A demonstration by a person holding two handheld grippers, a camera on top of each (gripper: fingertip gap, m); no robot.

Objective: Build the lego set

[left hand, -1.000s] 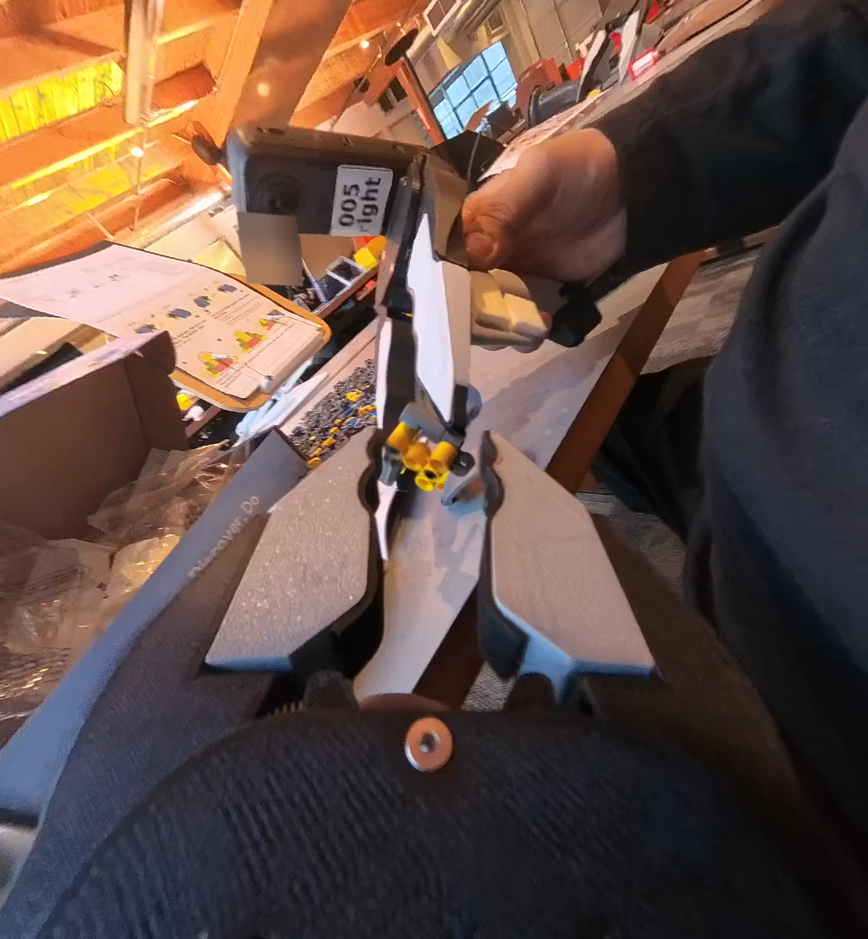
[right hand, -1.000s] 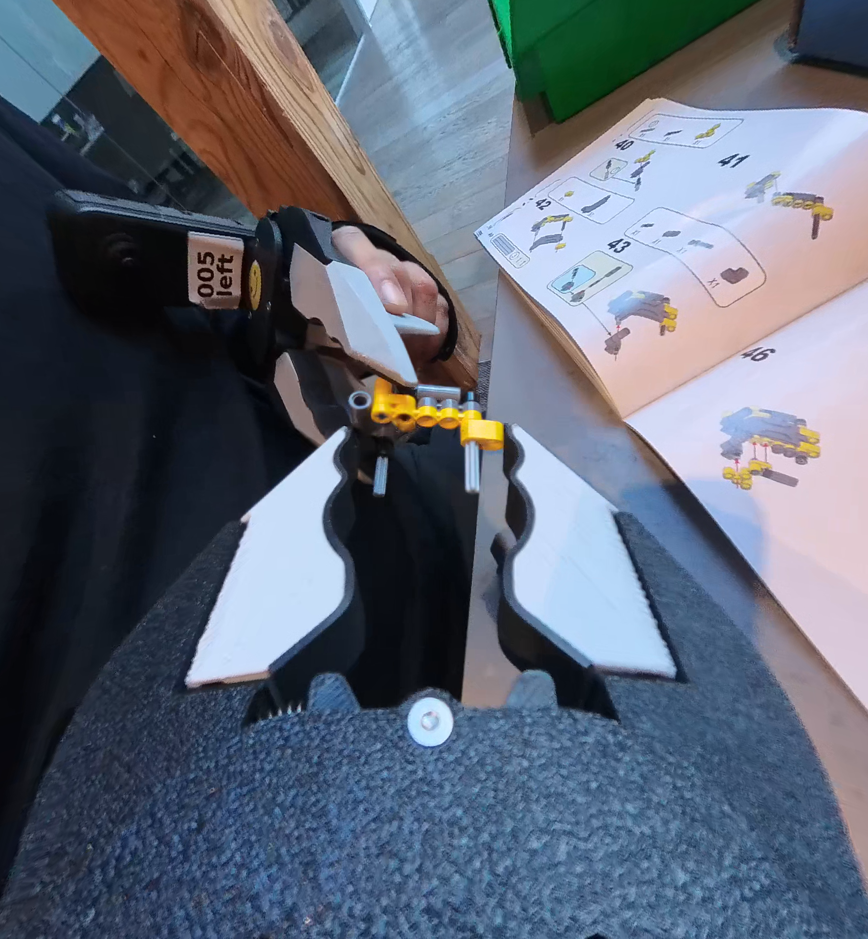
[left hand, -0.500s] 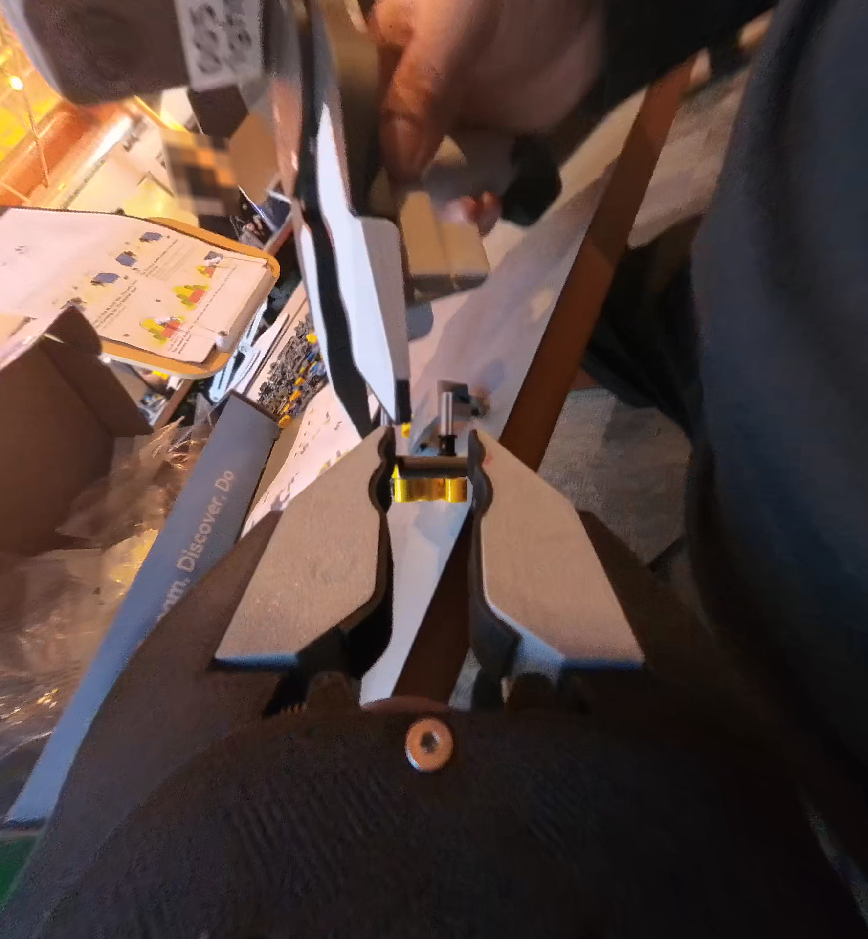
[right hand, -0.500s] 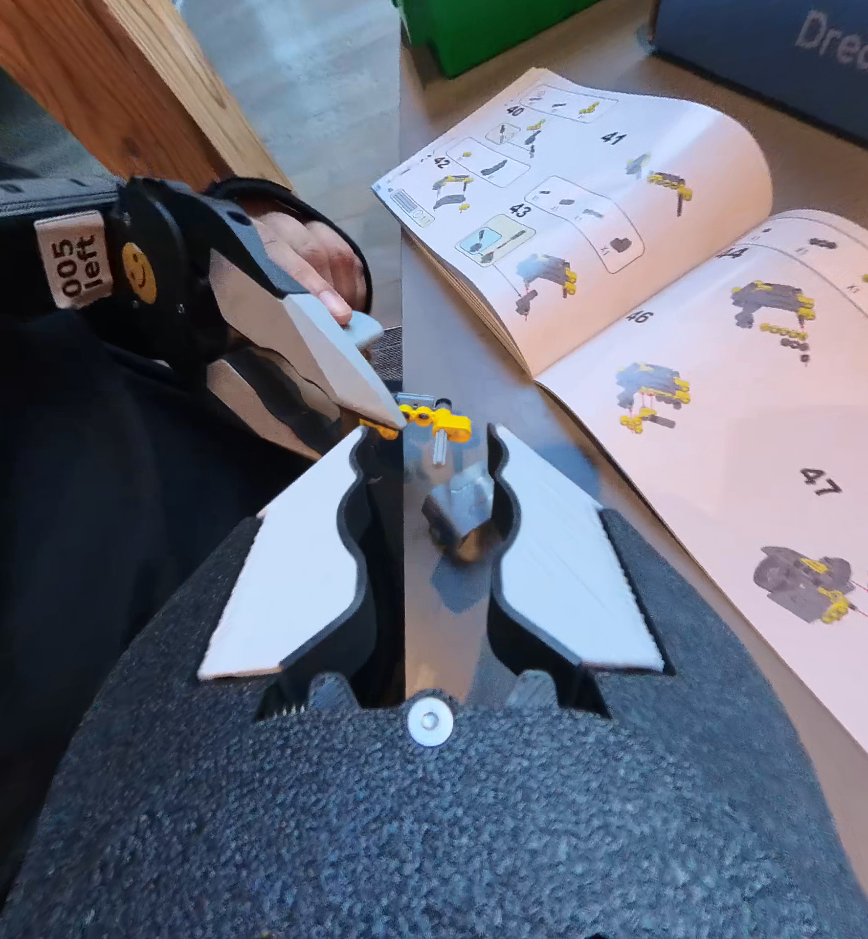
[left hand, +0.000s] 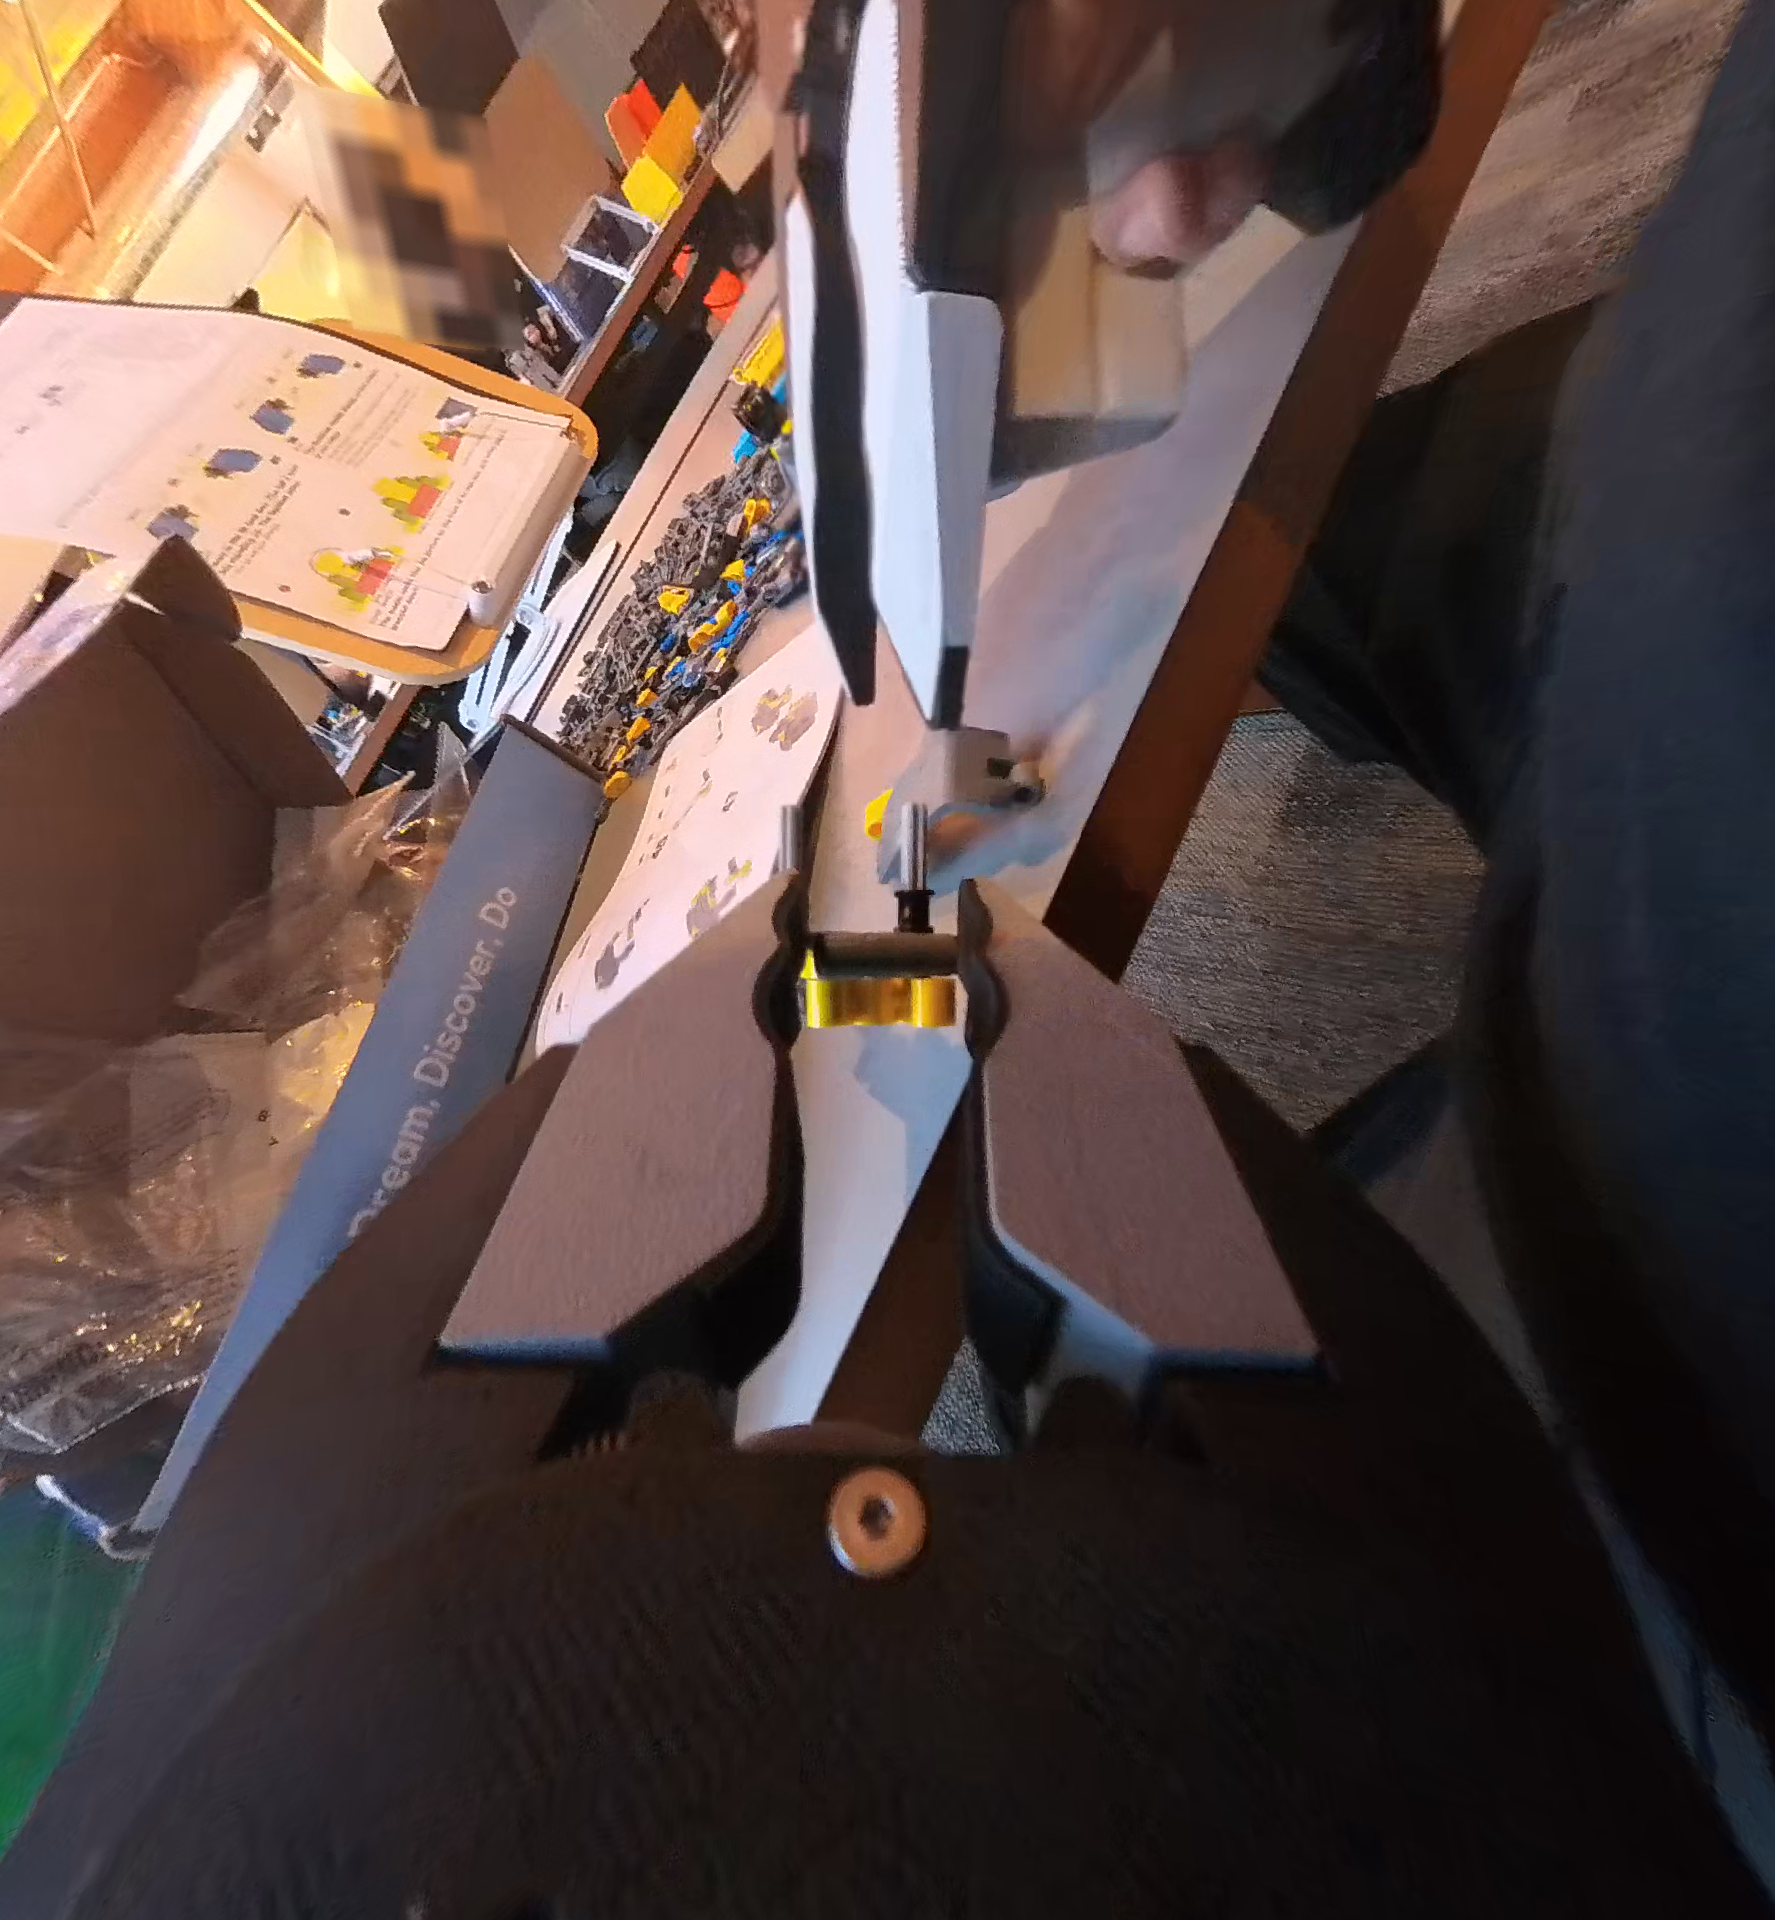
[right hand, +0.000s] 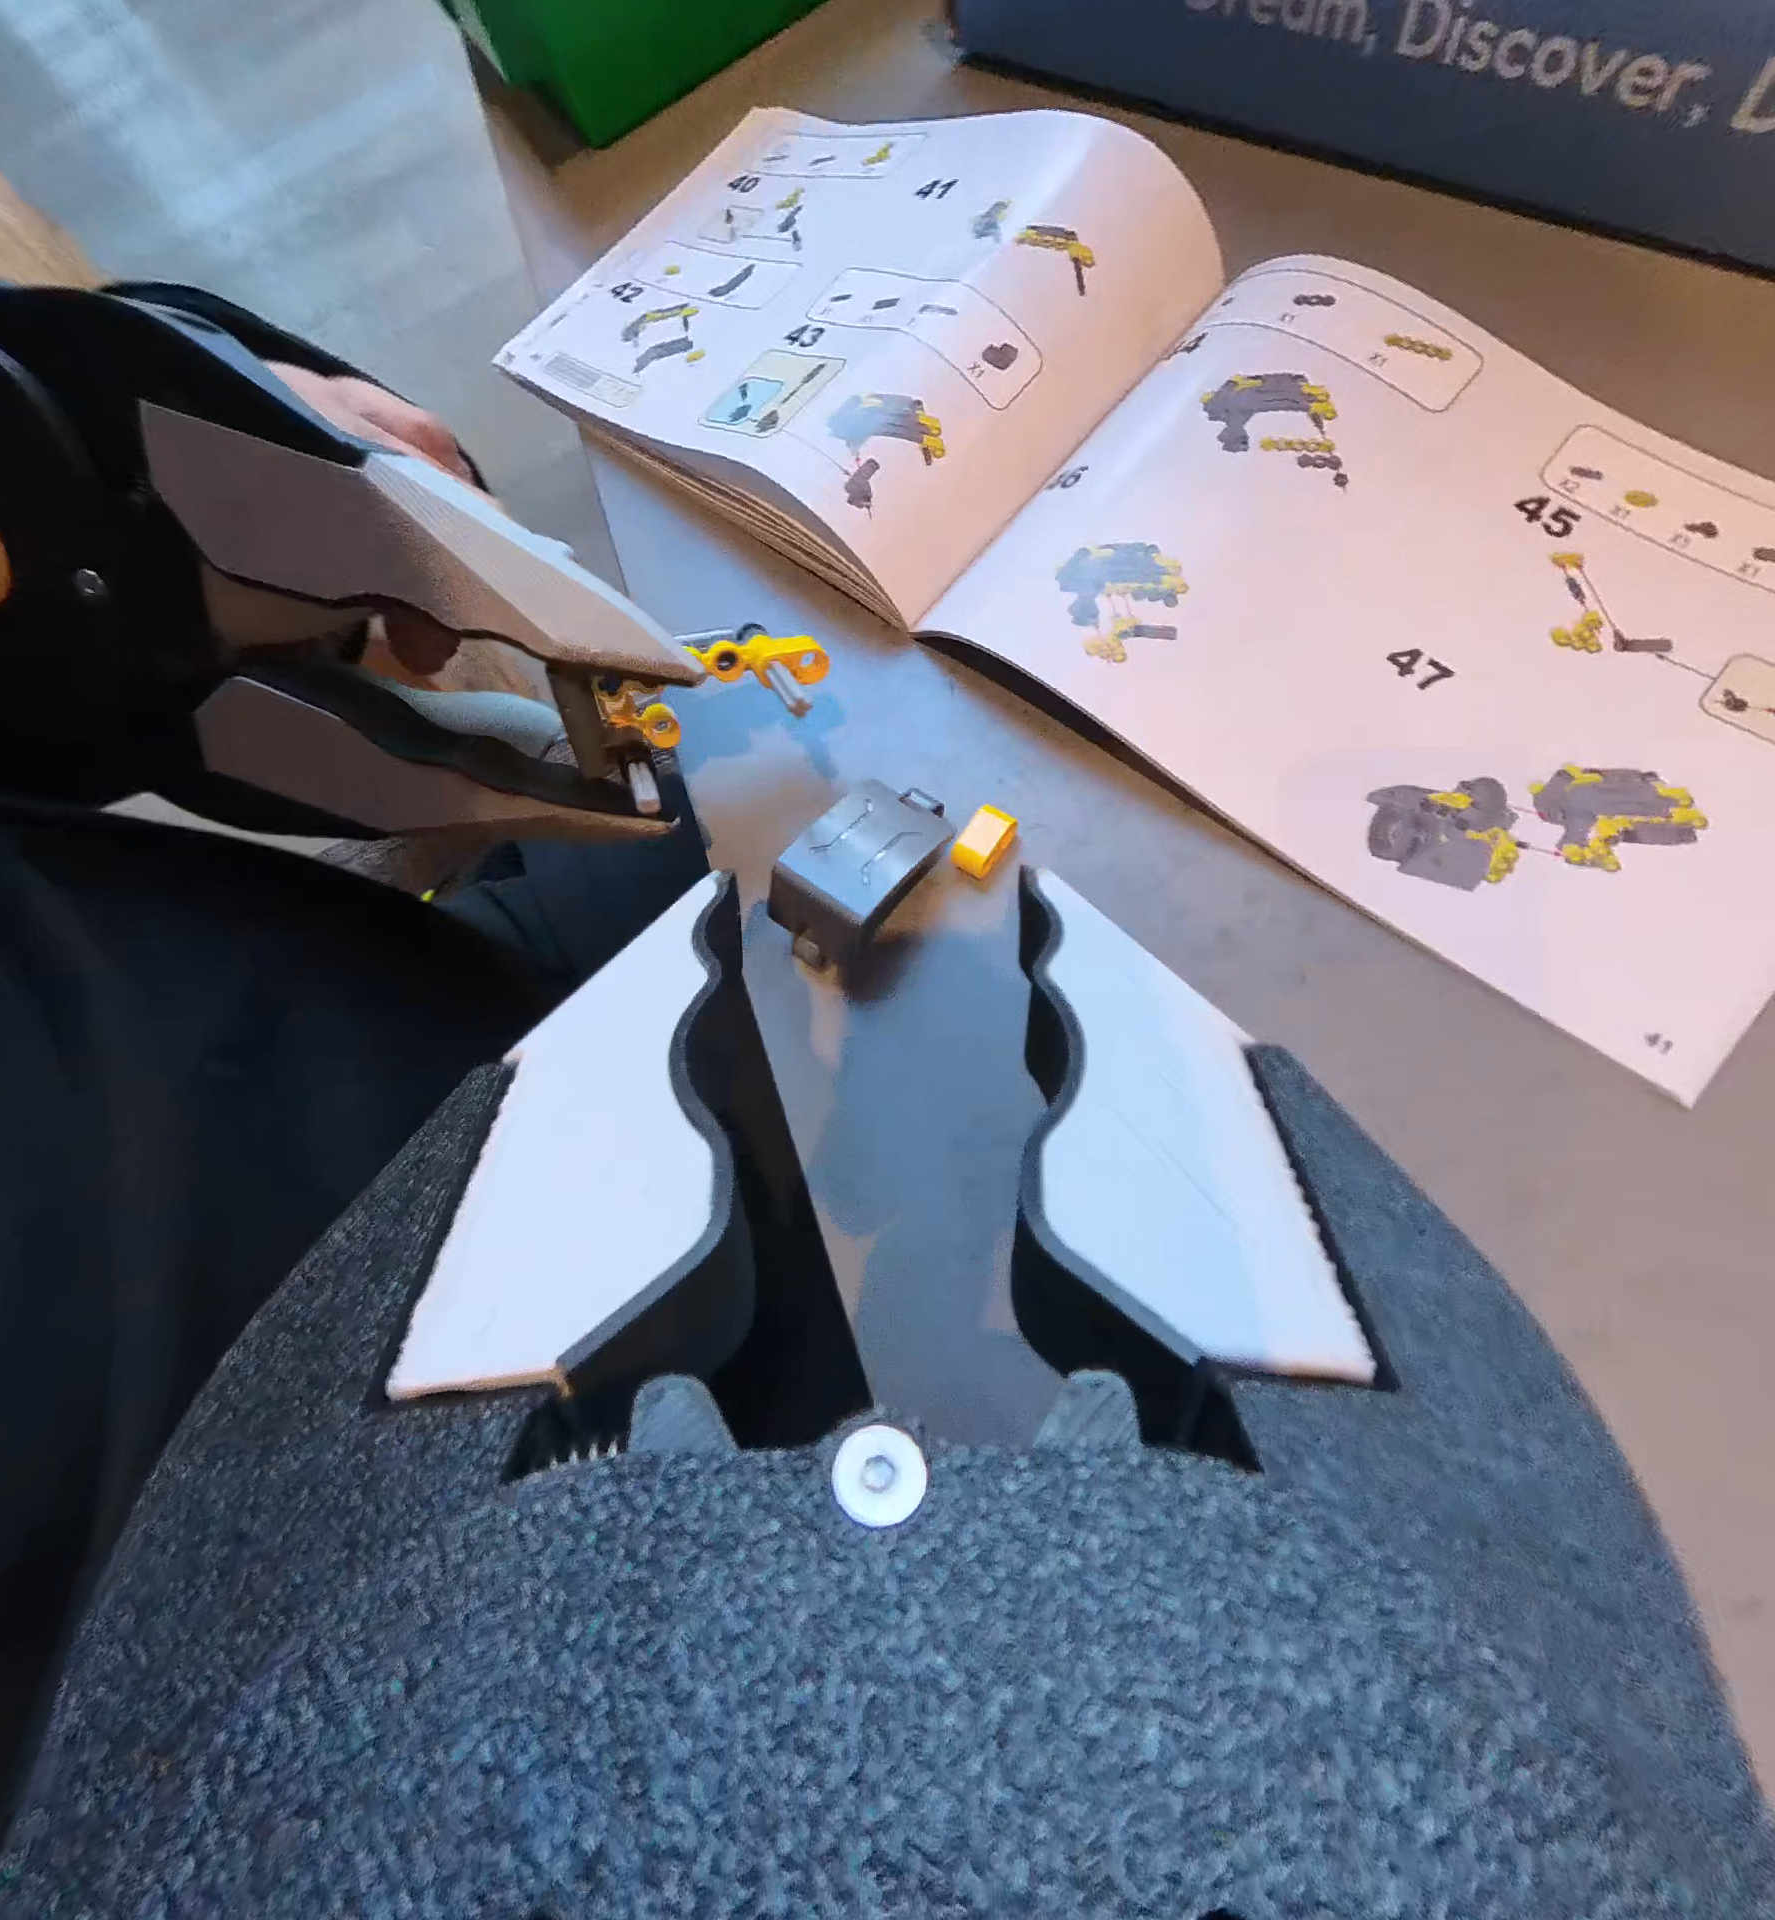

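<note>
Left hand-held gripper (left hand: 878,977) clenched on small yellow-grey brick assembly (right hand: 748,665), light, rigid, pin joints fragile; right hand-held gripper (right hand: 878,904) released, empty, just before grey curved piece (right hand: 857,868) on tabletop (right hand: 1278,1195).

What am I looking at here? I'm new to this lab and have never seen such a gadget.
A person holds a two-finger gripper in each hand, and each carries a camera looking along its fingers. In the left wrist view, the left gripper is shut on a small yellow and grey brick assembly. In the right wrist view, the right gripper is open and empty, above a grey curved piece and a small yellow brick lying on the table. An open instruction booklet lies beyond them.
</note>
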